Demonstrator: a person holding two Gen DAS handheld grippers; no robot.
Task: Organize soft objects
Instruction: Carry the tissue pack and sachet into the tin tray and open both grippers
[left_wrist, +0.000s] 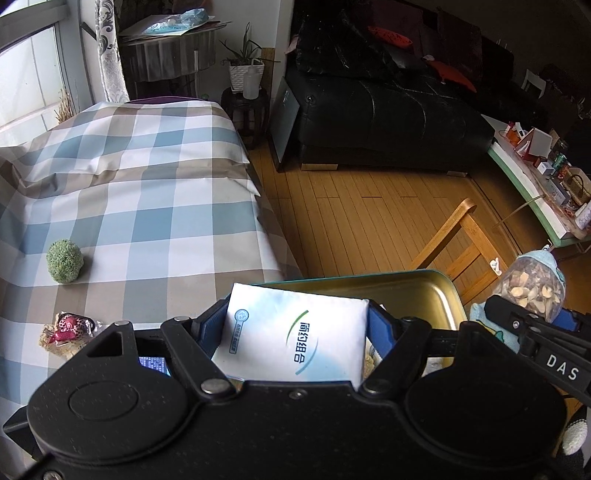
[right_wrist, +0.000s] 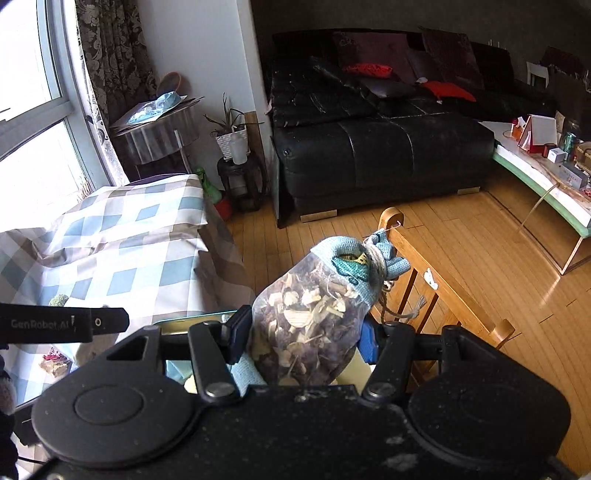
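- A flat white packet with blue and green printing sits clamped between the 2 blue pads of the left hand-held gripper, held above an open metal tin.
- The tin, gold inside with a teal rim, lies just beyond the packet, at the near corner of the bed; the packet is probably held over it so it can be lowered in.
- A soft pouch, clear mesh below and pale blue knit at its tied neck, is filled with dried bark-like pieces. The right hand-held gripper grasps it around its lower body, leaving the twine-tied neck pointing up and away.
- In the left view, this pouch hangs just to the right of the tin, so both items seem to be brought to the same container.
- The bed carries a blue, grey and white checked cover. A fuzzy green ball rests near its left edge, well apart from the tin.
- A small crinkled wrapper with a pink spotted item lies nearer the front edge, below the ball. Both look like soft things yet to be gathered.
- Beyond the bed are a wooden floor, a wooden chair and a black sofa.
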